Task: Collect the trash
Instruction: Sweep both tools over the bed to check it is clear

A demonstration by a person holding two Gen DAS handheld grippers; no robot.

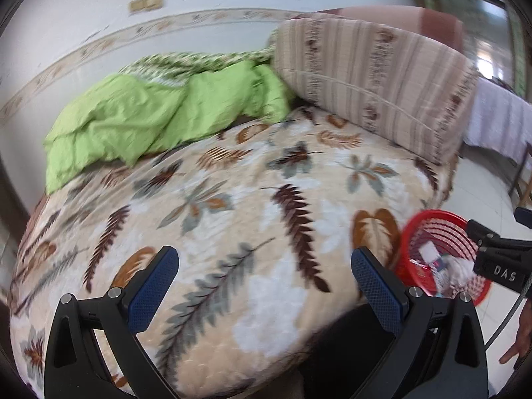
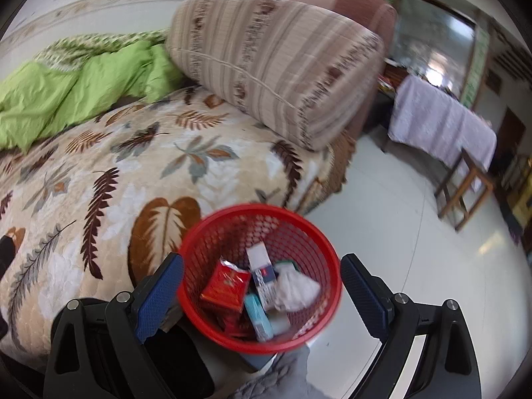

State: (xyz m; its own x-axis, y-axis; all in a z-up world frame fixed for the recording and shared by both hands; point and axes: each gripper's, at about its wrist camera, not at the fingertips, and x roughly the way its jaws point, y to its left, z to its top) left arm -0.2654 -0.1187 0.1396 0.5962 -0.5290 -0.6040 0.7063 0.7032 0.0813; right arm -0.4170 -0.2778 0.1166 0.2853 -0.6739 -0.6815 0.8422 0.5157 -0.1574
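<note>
A red mesh basket stands on the floor by the bed's corner, also at the right edge in the left wrist view as the red basket. Inside lie a red packet, a white and blue box, a light blue box and a crumpled white tissue. My right gripper hangs open above the basket with nothing between its fingers. My left gripper is open over the leaf-print bedspread, holding nothing. The right gripper's black body shows over the basket.
A green quilt is bunched at the bed's far side. A large striped cushion leans at the head. A cloth-draped table and a wooden stool stand on the white tiled floor to the right.
</note>
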